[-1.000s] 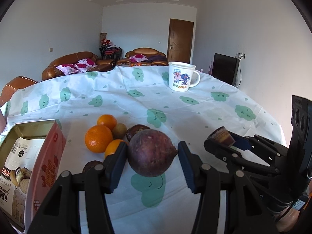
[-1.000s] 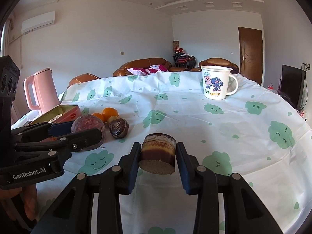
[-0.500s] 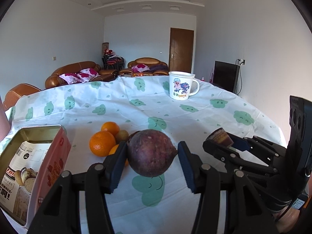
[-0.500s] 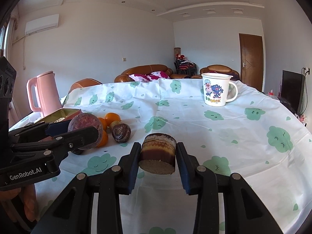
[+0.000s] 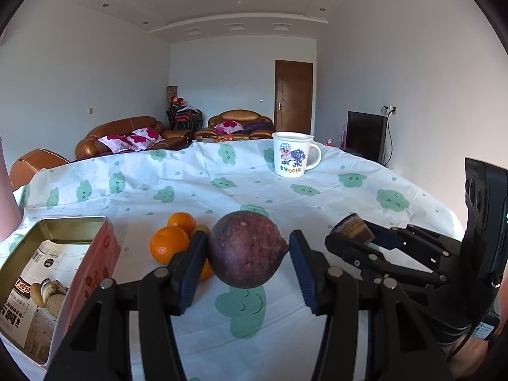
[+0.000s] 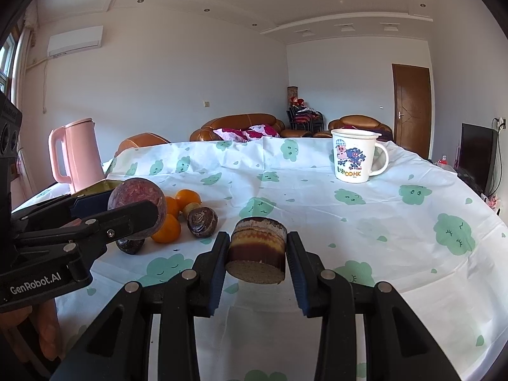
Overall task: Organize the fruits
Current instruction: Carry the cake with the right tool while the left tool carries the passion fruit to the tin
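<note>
The left gripper [image 5: 246,255] holds a round dark purple fruit [image 5: 247,249] between its blue pads, above the white tablecloth with green cloud faces [image 5: 317,209]. The fruit touches both pads. At 10 o'clock from it lie the small orange mandarins [image 5: 168,243]; the left finger and the fruit hide part of this group, so their number is not clear. A brownish small fruit [image 5: 202,229] shows only a little between them.

The right gripper [image 6: 257,255] is closed on a short brown cylinder with a pale cut face [image 6: 257,250], maybe a cake piece; what it is exactly cannot be told.

At 9 o'clock in the left wrist view stands an open pink metal tin [image 5: 63,273], cut off by the picture edge. A white cartoon mug [image 6: 354,155] stands at 1 o'clock, well apart, and a pink kettle [image 6: 76,155] at 10 o'clock in the right wrist view.
</note>
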Motion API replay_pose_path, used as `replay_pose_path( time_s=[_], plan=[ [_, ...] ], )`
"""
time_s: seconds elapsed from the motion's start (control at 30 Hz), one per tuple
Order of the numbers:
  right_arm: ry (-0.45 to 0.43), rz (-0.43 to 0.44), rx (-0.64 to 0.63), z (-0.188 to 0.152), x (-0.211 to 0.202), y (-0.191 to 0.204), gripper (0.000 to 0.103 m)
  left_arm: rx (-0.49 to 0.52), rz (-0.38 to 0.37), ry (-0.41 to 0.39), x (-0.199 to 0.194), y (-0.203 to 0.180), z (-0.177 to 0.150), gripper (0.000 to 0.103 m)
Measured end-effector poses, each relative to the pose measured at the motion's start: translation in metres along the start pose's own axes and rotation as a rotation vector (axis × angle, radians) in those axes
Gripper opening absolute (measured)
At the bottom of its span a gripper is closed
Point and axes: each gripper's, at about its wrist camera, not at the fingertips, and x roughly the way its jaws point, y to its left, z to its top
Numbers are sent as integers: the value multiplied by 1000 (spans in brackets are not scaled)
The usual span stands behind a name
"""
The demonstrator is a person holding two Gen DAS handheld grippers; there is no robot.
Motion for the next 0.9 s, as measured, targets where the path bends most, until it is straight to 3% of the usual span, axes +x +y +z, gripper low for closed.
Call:
replay_pose_path(
  time_s=[0.43, 0.9],
  plan=[
    [-19, 9, -24, 11, -3, 10, 39, 8, 45, -83, -28, 10, 13, 55],
    [-14, 204, -110, 62, 15, 80, 39, -49, 198, -71, -60, 87, 22, 55]
  ],
)
